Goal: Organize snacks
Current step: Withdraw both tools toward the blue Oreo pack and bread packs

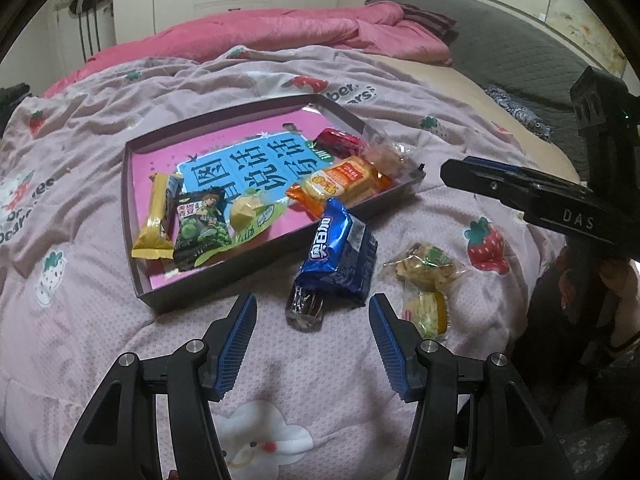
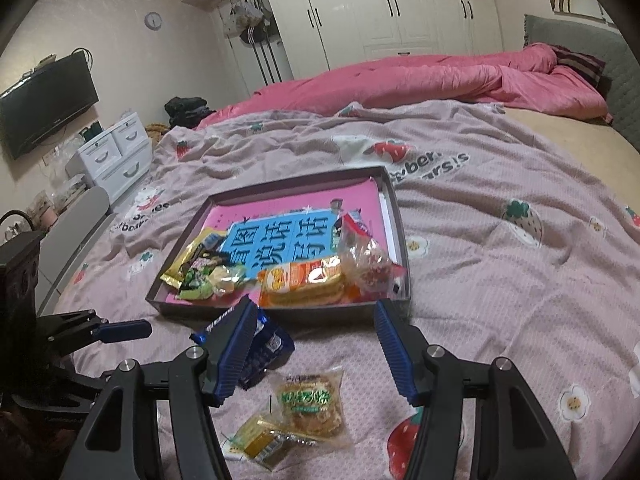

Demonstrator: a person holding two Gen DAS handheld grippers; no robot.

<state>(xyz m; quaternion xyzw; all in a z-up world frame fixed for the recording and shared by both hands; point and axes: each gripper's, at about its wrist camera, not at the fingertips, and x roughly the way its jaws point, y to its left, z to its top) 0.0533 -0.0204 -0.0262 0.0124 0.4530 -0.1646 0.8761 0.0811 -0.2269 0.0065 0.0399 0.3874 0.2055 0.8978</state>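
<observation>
A shallow dark box with a pink lining lies on the bed and holds several snack packets. A blue cookie pack leans on the box's near edge. A clear-wrapped pastry and a small yellow-green packet lie on the quilt beside it. My left gripper is open and empty, just short of the blue pack. My right gripper is open and empty above the pastry; it also shows in the left wrist view.
The snacks lie on a pink strawberry-print quilt. A rumpled pink duvet lies at the far side of the bed. White drawers and a wall television stand to the left.
</observation>
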